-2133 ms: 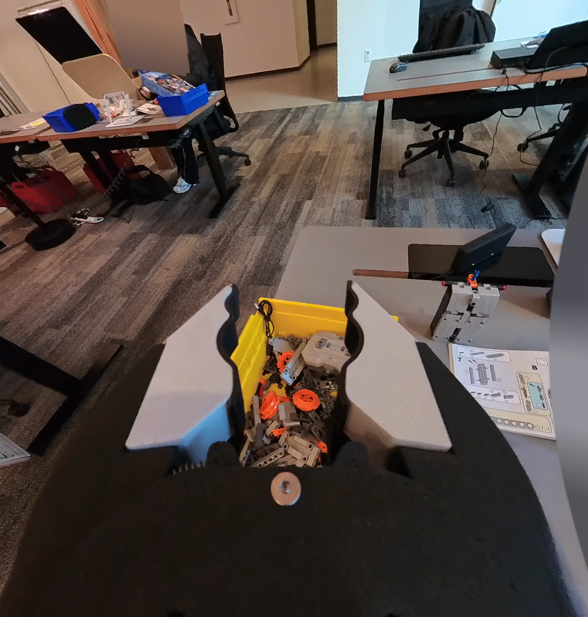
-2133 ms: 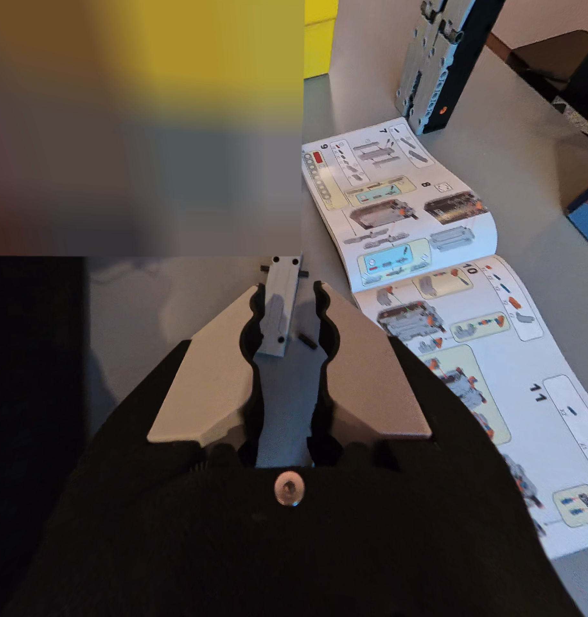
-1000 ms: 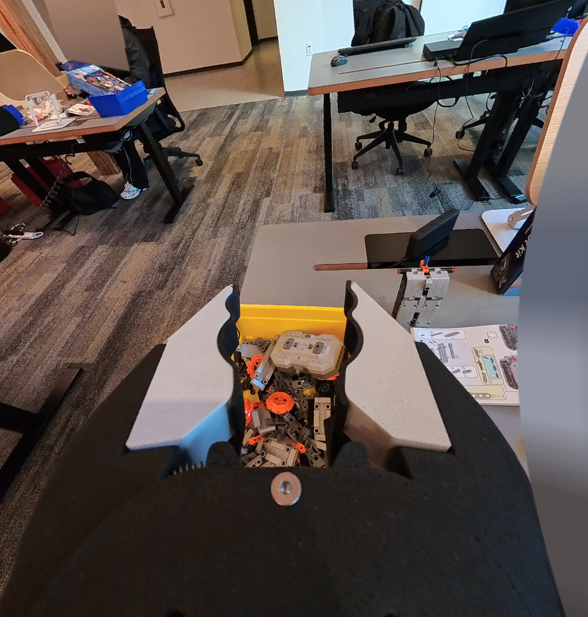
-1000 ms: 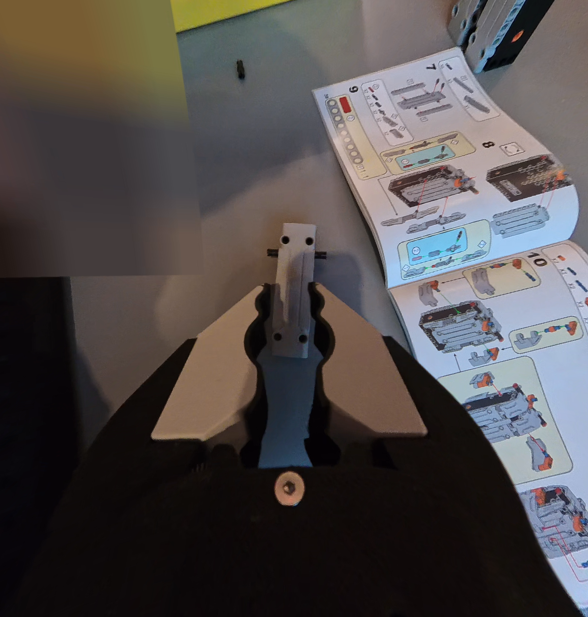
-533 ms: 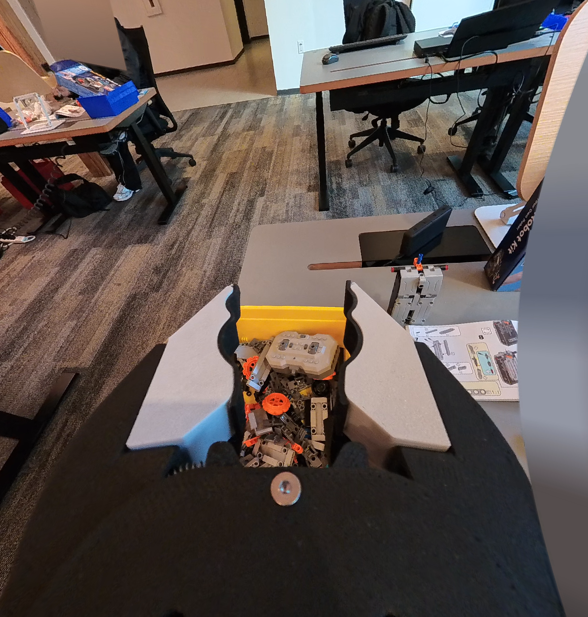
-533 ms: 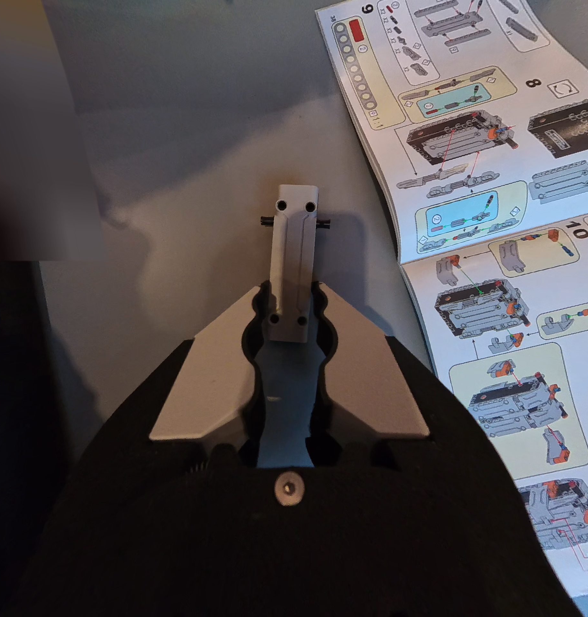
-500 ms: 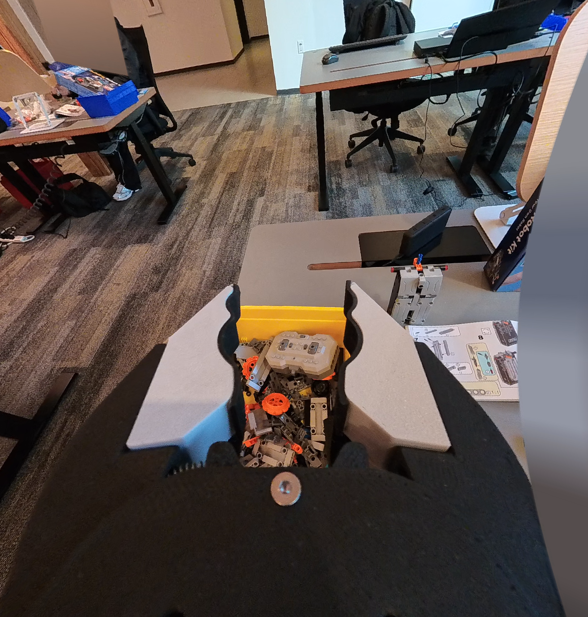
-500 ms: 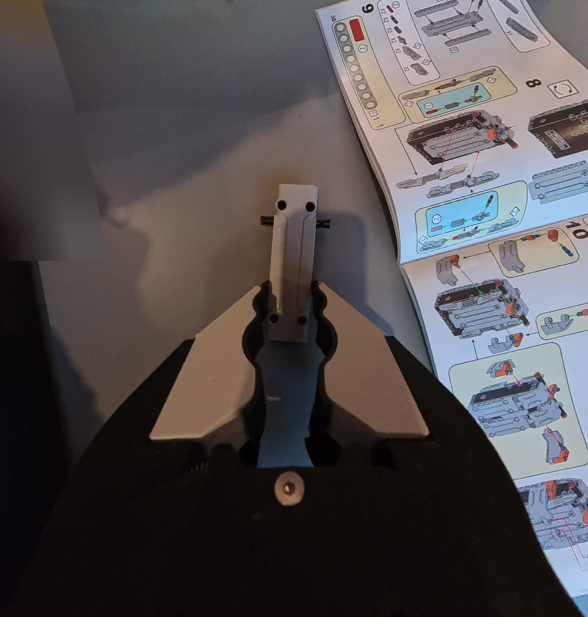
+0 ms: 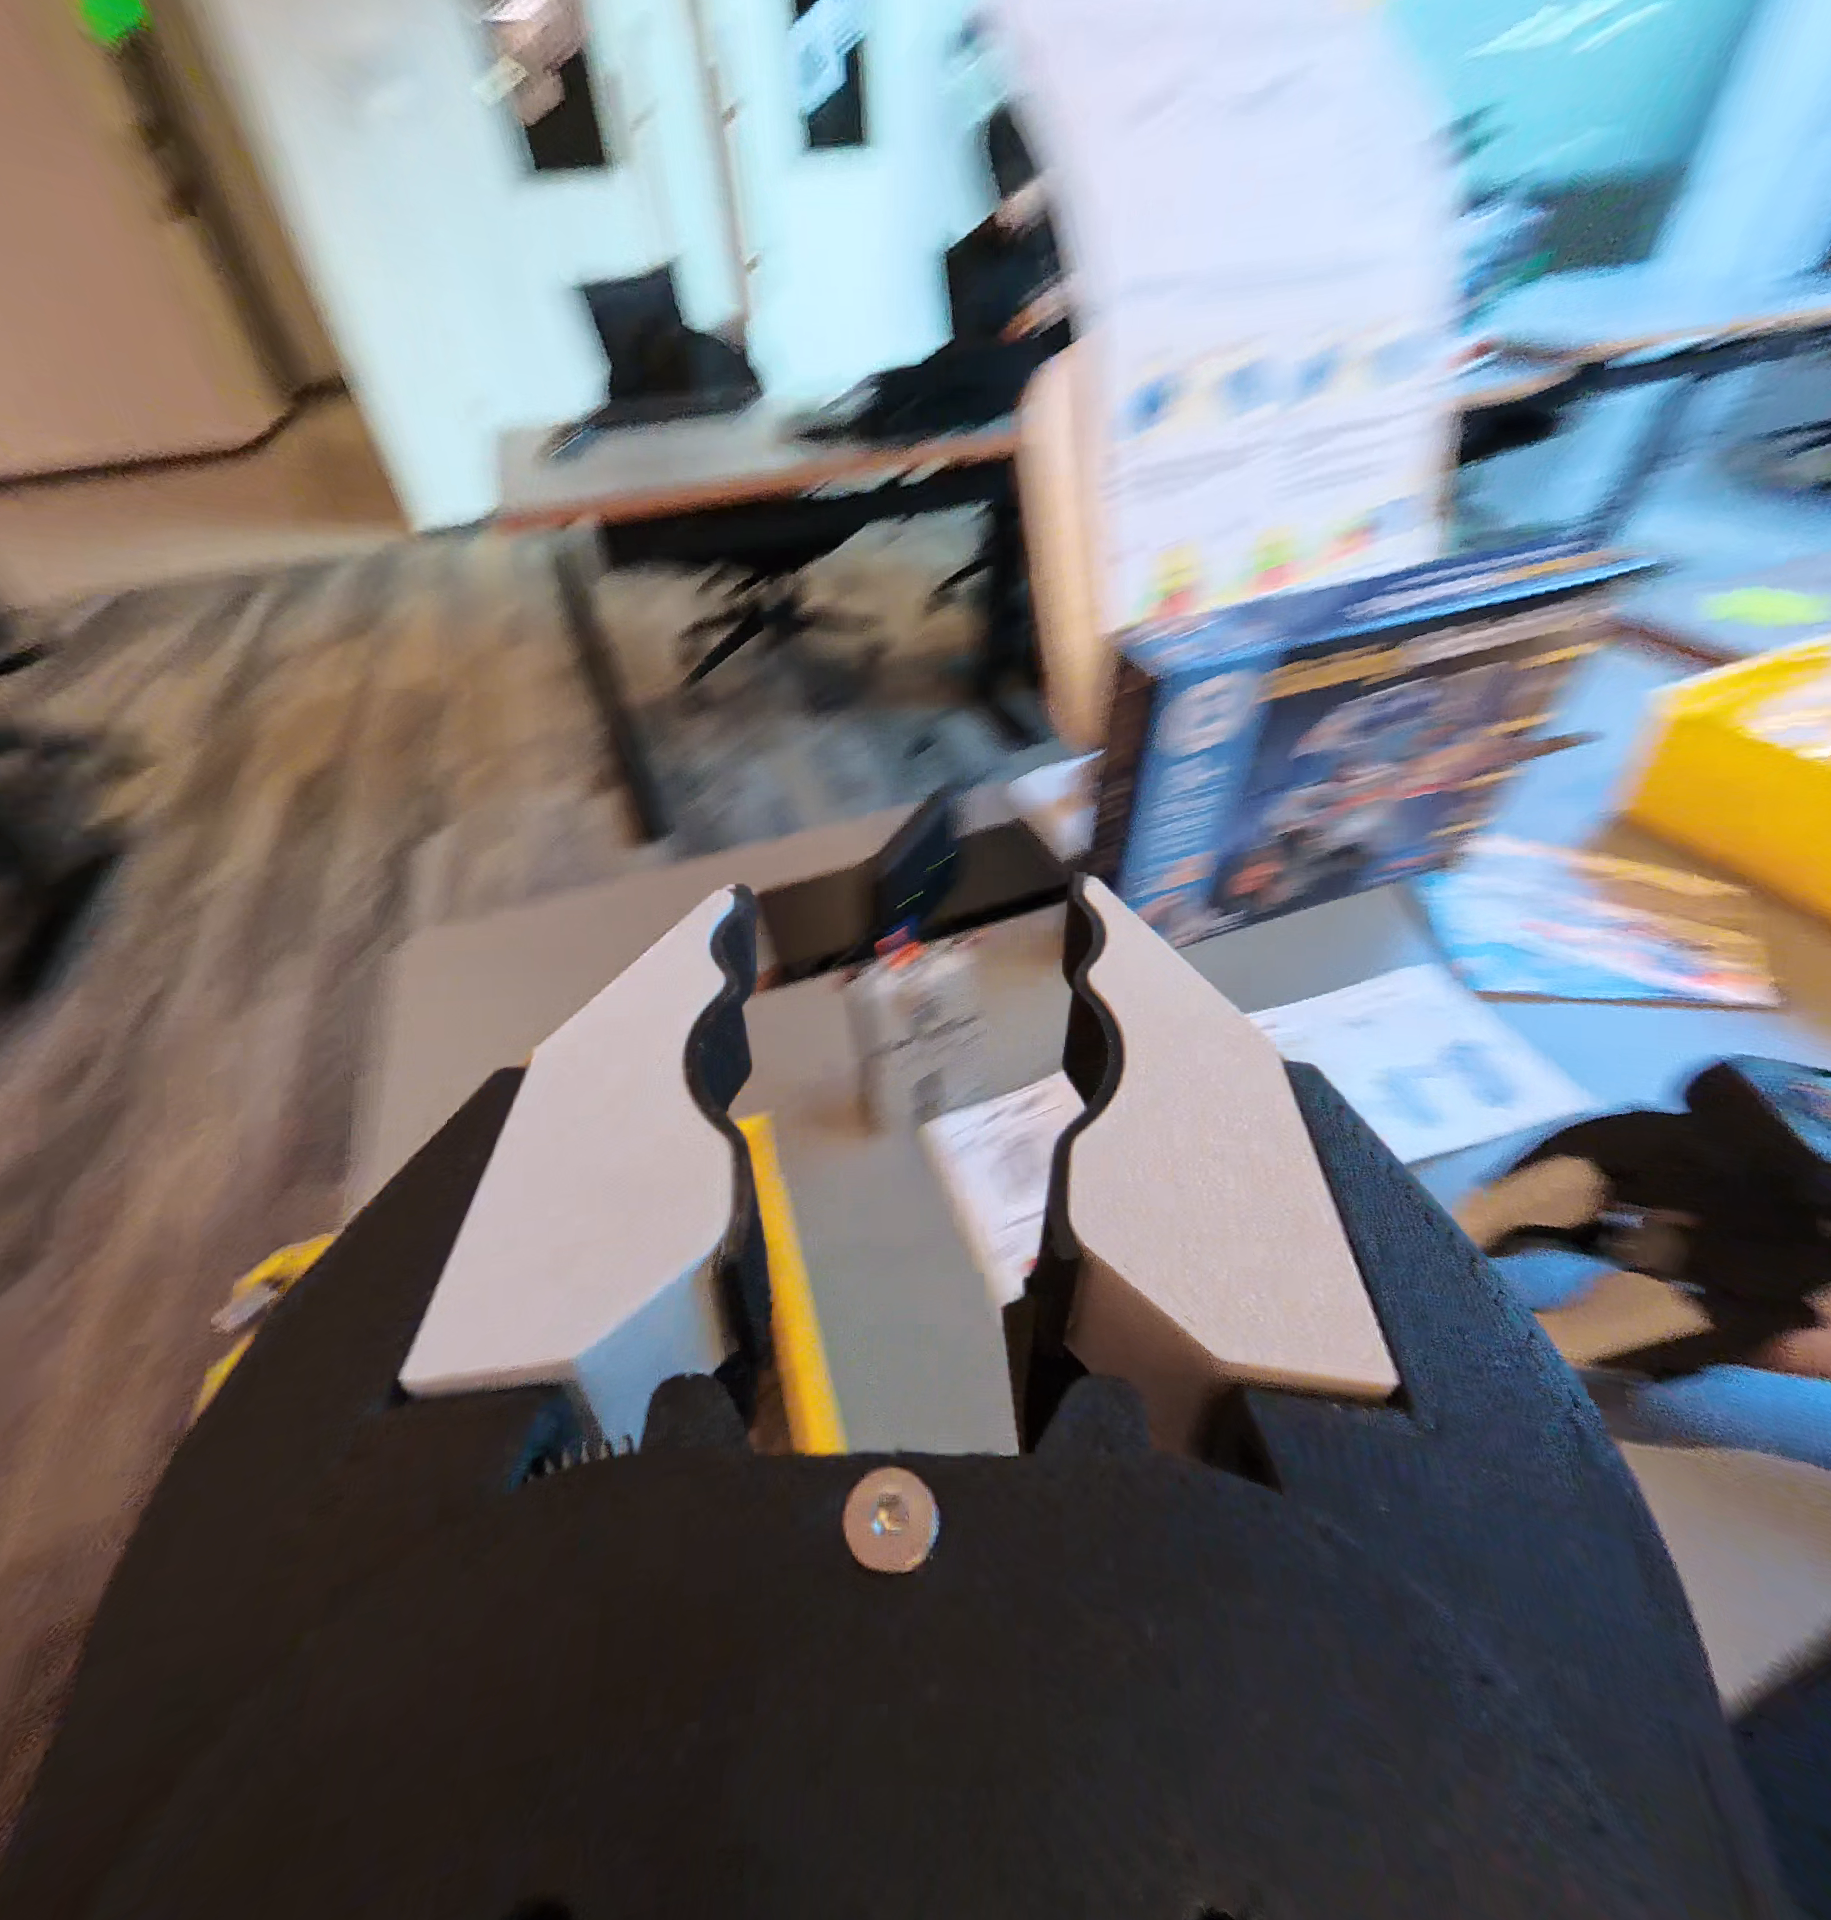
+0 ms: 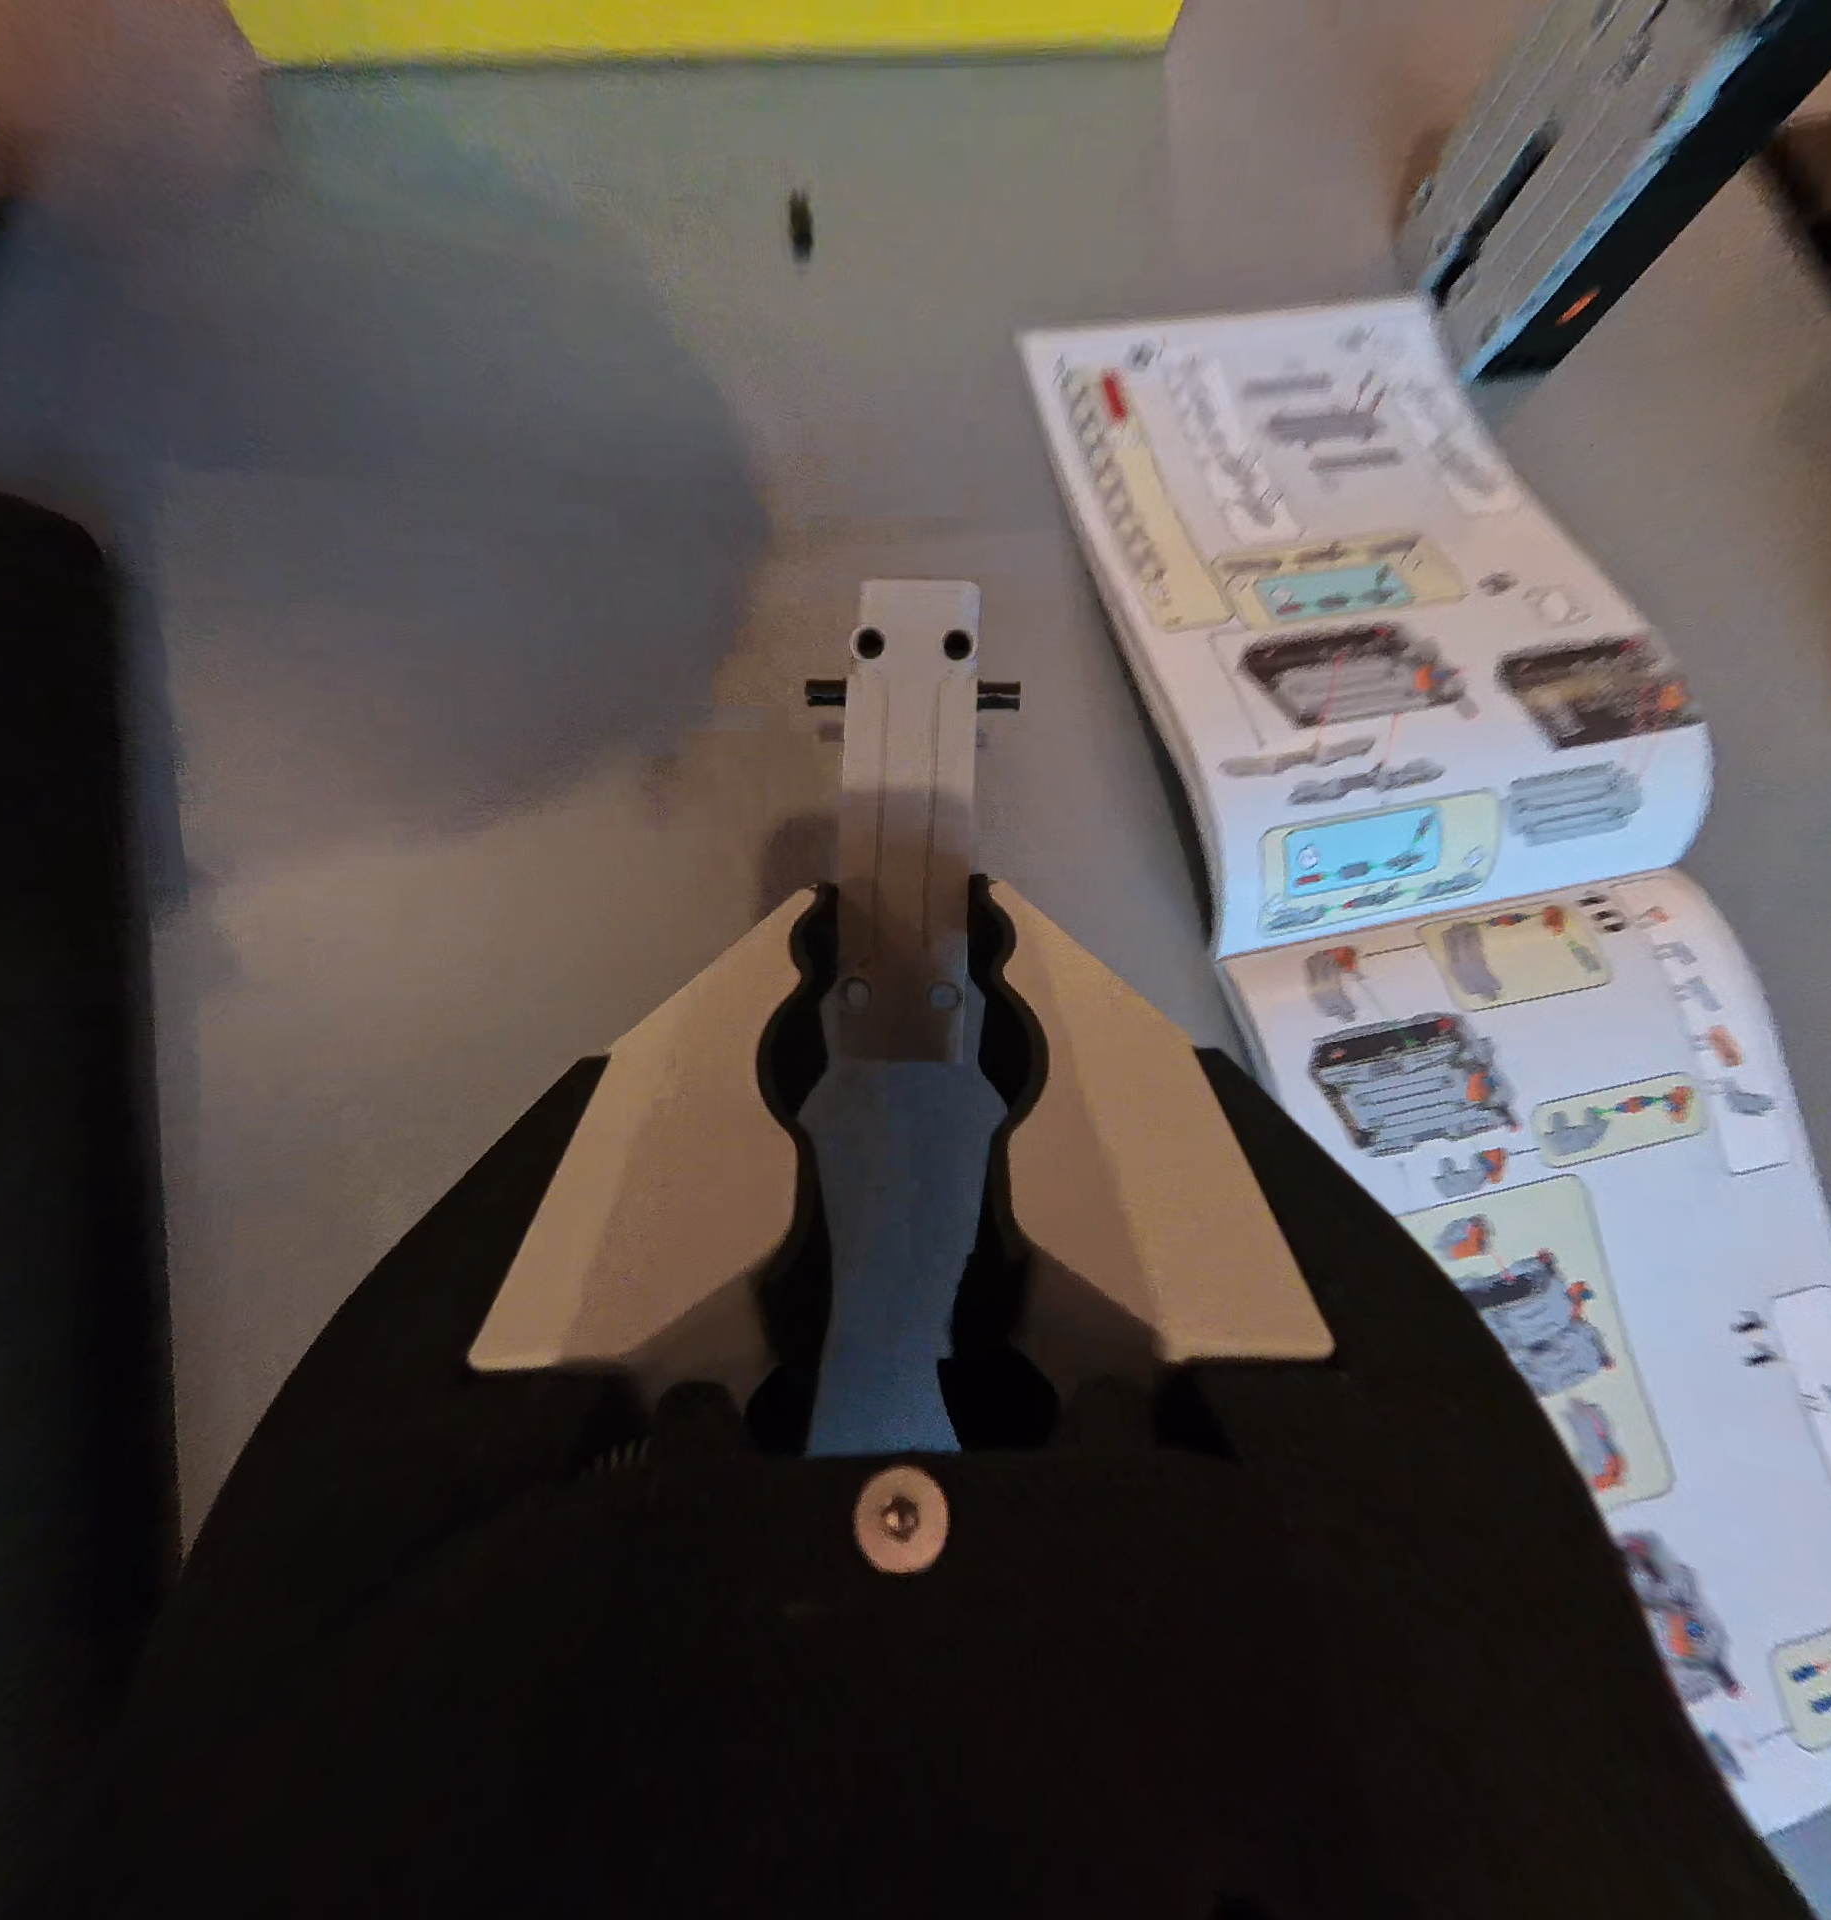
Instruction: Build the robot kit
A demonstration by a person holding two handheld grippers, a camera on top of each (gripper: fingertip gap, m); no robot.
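Note:
My right gripper (image 10: pixel 903 902) is shut on a long grey building-toy panel (image 10: pixel 909 769) with black pins sticking out at its far end, held above the grey table (image 10: pixel 454 665). An open instruction booklet (image 10: pixel 1410 883) lies to its right. My left gripper (image 9: pixel 906 935) is open and empty above the table. The rim of a yellow parts bin (image 9: pixel 786 1299) shows between its fingers at the left. A grey and black brick assembly (image 9: pixel 916 1029) stands ahead of it, and shows in the right wrist view (image 10: pixel 1576 177) at the upper right. The left wrist view is motion-blurred.
A blue toy box (image 9: pixel 1358 769) and a second yellow bin (image 9: pixel 1763 790) stand at the right of the table. A small black pin (image 10: pixel 800 223) lies loose on the table. A hand holding the other gripper (image 9: pixel 1669 1195) shows at the right. Desks and chairs stand beyond.
My left gripper has swung right, off the yellow bin's contents toward the brick assembly and booklet. My right gripper has moved back a little, still holding the grey panel.

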